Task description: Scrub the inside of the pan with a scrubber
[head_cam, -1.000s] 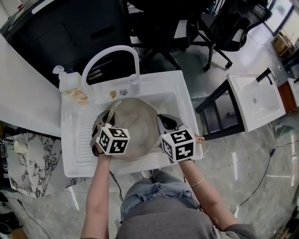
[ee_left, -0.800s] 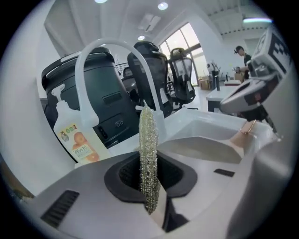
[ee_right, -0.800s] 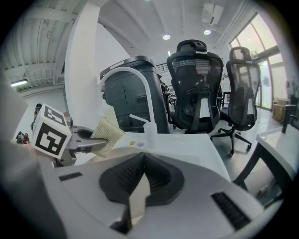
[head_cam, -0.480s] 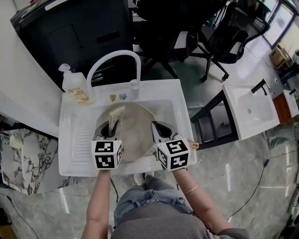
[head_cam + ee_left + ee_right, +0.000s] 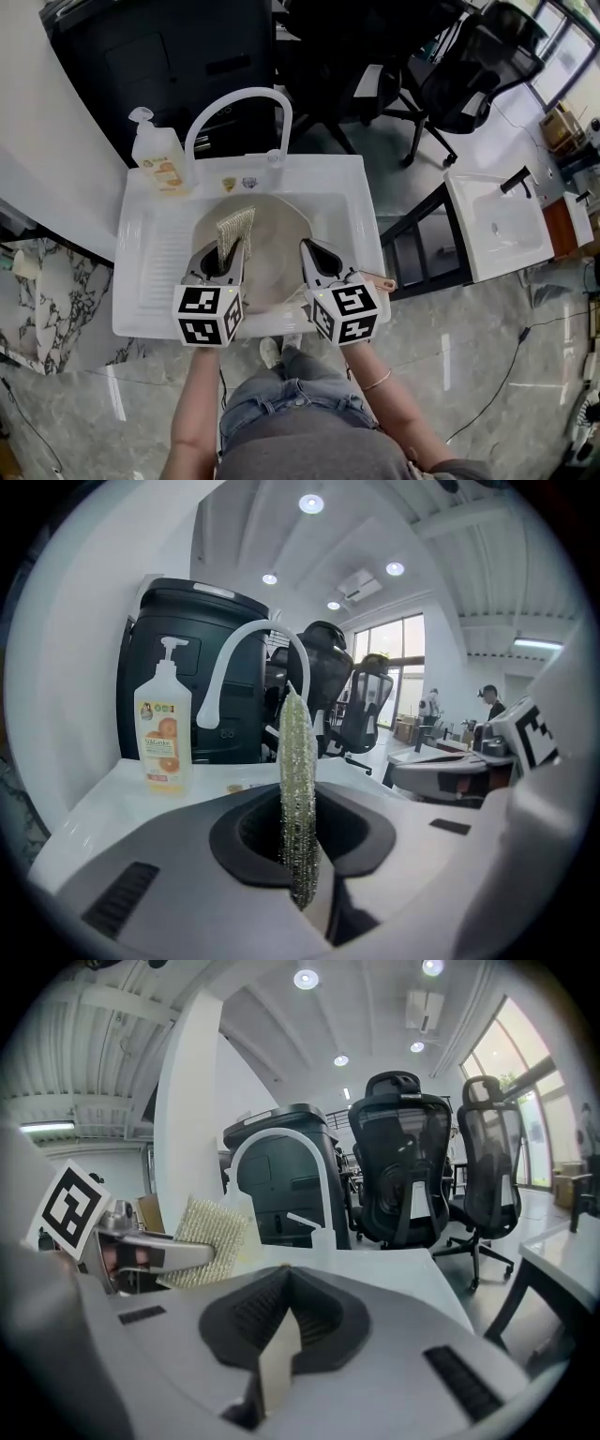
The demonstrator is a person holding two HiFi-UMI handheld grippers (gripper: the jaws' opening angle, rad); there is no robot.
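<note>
There are two claws. The left gripper (image 5: pixel 229 249) is in the lower left of the middle of the head view. The right gripper (image 5: pixel 311 251) is just to its right. Each one has one cube with black and white squares on it, so that makes two cubes.

There is one scrubber (image 5: pixel 234 228). The left gripper's jaws are pressed tight on its near end. It is a flat, rough, pale pad. Its long side runs up the frame, away from the person, and its free end points at the tap (image 5: pixel 239 98). In the left gripper view it shows only its thin edge and stands straight up from the jaws. In the head view it lies over the left part of the pan.

There is one pan (image 5: pixel 277 246). It is round and pale and sits in the bowl of the white sink (image 5: pixel 347 187), in the middle of the frame. Its brown handle (image 5: pixel 380 281) pokes out to the right, past the right gripper. The right gripper is at the pan's right side. Its jaws are nearly together on a thin pale edge, which looks like the pan's rim.

There is one soap bottle (image 5: pixel 157 155), on the sink's upper left corner. A second white sink (image 5: pixel 487 244) stands well apart at the right edge. Two black chairs (image 5: pixel 405 1162) show in the right gripper view.
</note>
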